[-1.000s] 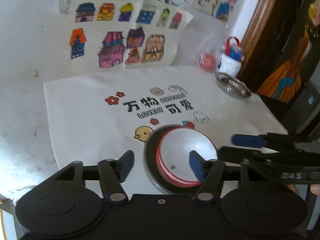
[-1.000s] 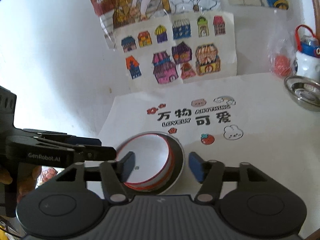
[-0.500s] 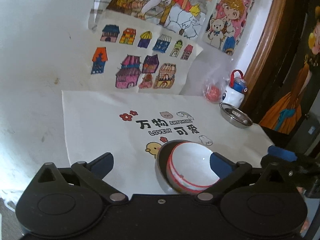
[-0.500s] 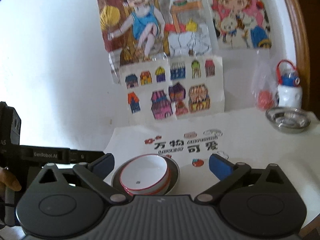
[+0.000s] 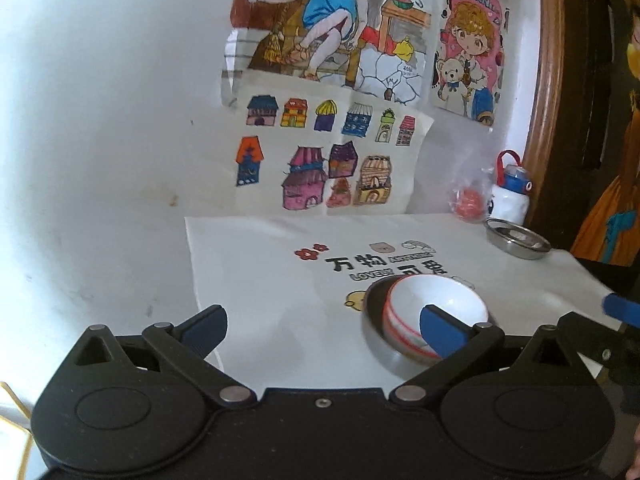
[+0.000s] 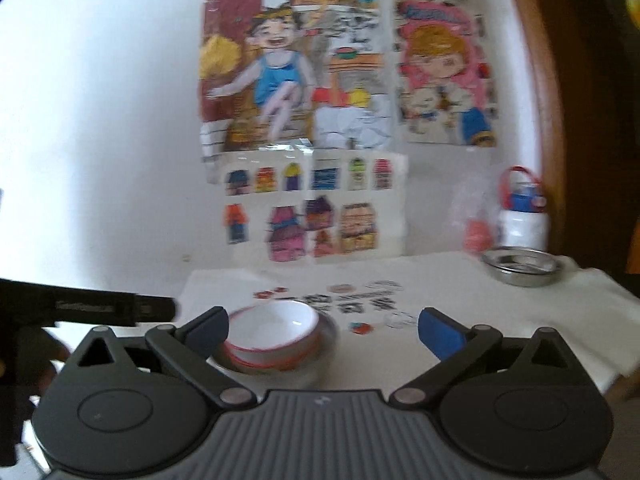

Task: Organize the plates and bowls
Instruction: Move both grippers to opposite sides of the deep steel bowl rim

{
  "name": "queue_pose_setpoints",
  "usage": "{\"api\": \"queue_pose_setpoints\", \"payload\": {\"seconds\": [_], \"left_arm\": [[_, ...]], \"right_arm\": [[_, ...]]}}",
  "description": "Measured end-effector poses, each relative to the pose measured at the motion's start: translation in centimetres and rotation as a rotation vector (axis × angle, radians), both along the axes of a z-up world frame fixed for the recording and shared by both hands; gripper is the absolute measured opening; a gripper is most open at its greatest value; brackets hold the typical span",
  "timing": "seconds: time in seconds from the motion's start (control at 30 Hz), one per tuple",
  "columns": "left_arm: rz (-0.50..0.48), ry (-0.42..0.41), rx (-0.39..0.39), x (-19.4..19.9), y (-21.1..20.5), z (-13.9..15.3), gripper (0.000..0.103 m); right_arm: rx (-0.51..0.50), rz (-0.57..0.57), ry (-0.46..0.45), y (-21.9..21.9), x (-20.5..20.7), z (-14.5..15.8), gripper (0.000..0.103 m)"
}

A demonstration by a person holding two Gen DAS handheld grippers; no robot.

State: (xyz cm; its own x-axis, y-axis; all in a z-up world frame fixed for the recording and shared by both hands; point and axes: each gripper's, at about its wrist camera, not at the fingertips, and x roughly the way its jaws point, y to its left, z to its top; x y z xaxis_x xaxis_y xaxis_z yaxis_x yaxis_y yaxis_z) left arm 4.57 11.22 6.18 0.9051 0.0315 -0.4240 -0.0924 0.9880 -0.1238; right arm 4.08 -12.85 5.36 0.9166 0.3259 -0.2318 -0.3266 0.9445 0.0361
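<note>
both claws, left [image 5: 322,322] and right [image 6: 322,326], spread wide, holding nothing; bowls [image 5: 436,312] nested on a dark plate [image 5: 374,320] mid-cloth [image 5: 260,280]; steel dish [image 5: 516,238] well apart; bowls likely stiff, slick, chippable; pinch at rim.

Bowls [image 5: 436,312] in plate [image 5: 374,336], on cloth [image 5: 260,280].

The right wrist view is blurry all over, so the words on the white cloth [image 6: 460,296] cannot be read. The left gripper's [image 5: 322,322] blue finger [image 5: 440,334] hides part of the bowl stack [image 5: 434,308]; how many bowls are in it is hard to tell. The right gripper [image 5: 618,322] is cut off by the picture's right edge. The plate [image 6: 326,344] under the bowls is mostly hidden.
</note>
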Motion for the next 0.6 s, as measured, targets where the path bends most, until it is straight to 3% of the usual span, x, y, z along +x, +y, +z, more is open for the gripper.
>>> {"api": "queue_pose_setpoints", "payload": {"seconds": [0.1, 0.3, 0.6], "left_arm": [[0.028, 0.000, 0.016, -0.7, -0.1, -0.7, 0.102], [0.042, 0.053, -0.108, -1.4, 0.2, -2.7, 0.102], [0.049, 0.102, -0.071, -1.5, -0.8, -4.2, 0.102]], "right_arm": [[0.021, -0.091, 0.024, -0.3, -0.3, -0.9, 0.103], [0.057, -0.180, 0.081, -1.5, -0.3, -2.4, 0.103], [0.027, -0.203, 0.134, -1.5, -0.6, -3.8, 0.103]]}}
